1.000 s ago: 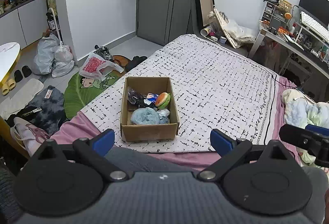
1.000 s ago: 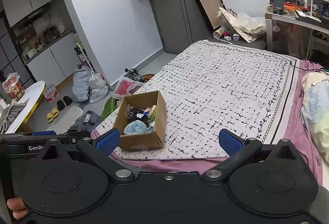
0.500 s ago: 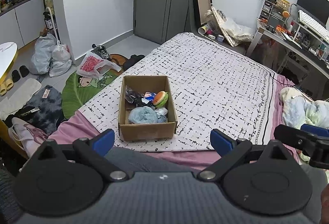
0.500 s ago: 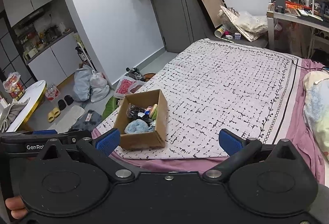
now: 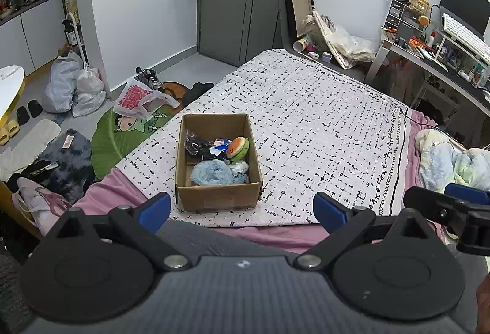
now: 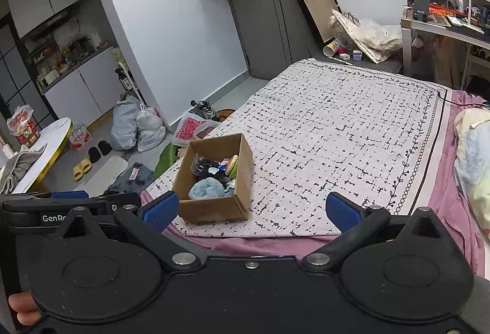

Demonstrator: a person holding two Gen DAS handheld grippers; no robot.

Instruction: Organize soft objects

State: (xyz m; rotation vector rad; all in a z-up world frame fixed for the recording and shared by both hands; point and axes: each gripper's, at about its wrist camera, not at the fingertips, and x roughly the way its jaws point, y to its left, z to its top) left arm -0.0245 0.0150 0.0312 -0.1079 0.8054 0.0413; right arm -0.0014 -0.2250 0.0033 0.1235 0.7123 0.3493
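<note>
Both views have pulled back from the patterned bedspread (image 5: 321, 131) beside the cluttered floor (image 5: 61, 131).

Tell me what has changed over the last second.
Hardly anything. Both views shift slightly, so the cardboard box sits a touch differently in frame. Nothing was grabbed or released: the left gripper and right gripper stay open and empty. The box's contents and the bedspread look unchanged.

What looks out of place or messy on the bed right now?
Nothing spilled or damaged. The box sits upright near the blanket's corner, soft things piled loosely inside; both grippers are open and empty.
</note>
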